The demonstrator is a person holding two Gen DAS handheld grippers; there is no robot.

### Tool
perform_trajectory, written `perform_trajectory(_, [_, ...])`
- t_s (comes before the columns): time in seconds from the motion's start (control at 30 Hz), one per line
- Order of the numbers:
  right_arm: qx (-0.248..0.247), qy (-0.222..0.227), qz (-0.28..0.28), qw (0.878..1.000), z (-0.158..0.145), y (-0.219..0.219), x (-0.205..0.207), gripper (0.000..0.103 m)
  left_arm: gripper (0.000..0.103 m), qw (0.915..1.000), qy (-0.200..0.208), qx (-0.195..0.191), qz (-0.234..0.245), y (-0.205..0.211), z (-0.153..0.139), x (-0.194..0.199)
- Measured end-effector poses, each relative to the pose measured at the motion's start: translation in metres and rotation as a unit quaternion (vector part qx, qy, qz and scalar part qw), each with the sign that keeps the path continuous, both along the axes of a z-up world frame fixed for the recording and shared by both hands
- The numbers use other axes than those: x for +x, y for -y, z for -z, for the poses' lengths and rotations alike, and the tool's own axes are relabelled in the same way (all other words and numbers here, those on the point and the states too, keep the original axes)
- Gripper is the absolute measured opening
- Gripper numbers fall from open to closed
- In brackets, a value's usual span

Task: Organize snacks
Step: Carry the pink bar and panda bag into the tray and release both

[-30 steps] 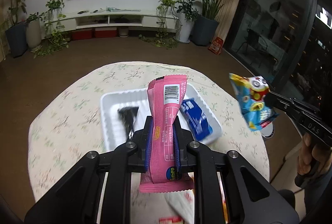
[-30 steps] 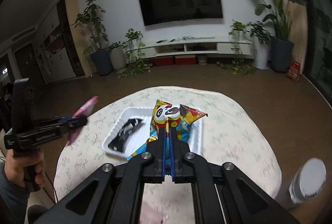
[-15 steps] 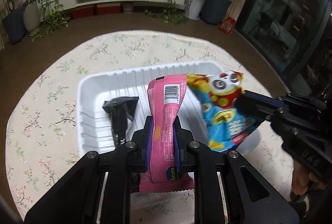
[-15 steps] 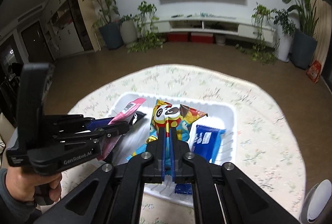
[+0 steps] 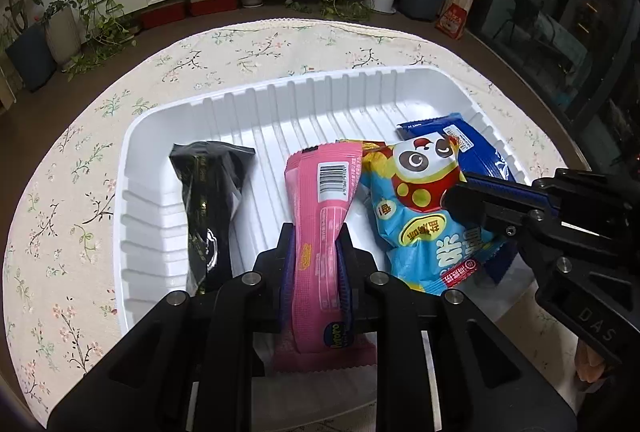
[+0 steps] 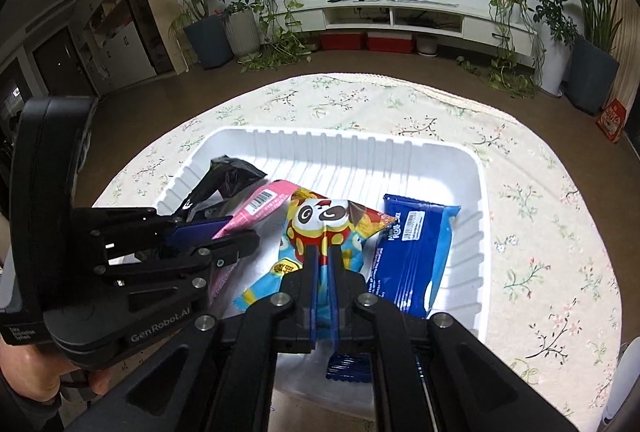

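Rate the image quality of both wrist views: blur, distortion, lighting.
Left wrist view: sharp, the barcode on the pink pack legible; fisheye bends the tray rim; corners vignetted black. Right wrist view: equally sharp, the panda bag crisp; table brightly lit, room behind dimmer, doorway at left dark.

The pink snack pack's (image 5: 320, 232) lower end is hidden behind the left claw (image 5: 316, 252).

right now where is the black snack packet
In the left wrist view the black snack packet lies in the left part of the white tray, apart from the pink packet beside it, which the left gripper holds.
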State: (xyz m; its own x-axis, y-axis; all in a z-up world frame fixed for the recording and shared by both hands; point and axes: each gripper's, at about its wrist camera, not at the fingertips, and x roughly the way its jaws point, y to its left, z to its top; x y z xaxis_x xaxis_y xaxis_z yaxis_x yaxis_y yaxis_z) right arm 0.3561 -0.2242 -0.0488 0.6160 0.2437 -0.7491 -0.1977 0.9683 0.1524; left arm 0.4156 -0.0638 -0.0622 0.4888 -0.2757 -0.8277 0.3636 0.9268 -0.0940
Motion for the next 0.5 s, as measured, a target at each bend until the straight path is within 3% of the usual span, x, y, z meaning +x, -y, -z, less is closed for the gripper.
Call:
perform_trajectory(0.27, [0.006,-0.002,-0.001,1.0,0.004,0.003,-0.003,0.013,0.028,0.9999,0.006,-0.002,-0.008,0.003,-0.002,-0.001])
perform_trajectory(0.33, [0.008,-0.002,-0.001,1.0,0.004,0.005,-0.005,0.021,0.048,0.9999,0.01,-0.003,-0.011,0.002,-0.006,-0.003])
perform_trajectory(0.4, [0.007,0.002,-0.001,1.0,0.002,0.006,-0.009,0.041,0.063,0.9998,0.011,-0.01,-0.009,0.001,-0.012,-0.007])
perform_trajectory(0.5, [0.014,0.009,0.003,1.0,-0.002,0.013,-0.014,0.056,0.076,0.9995,0.027,-0.015,-0.011,-0.001,-0.027,-0.017])
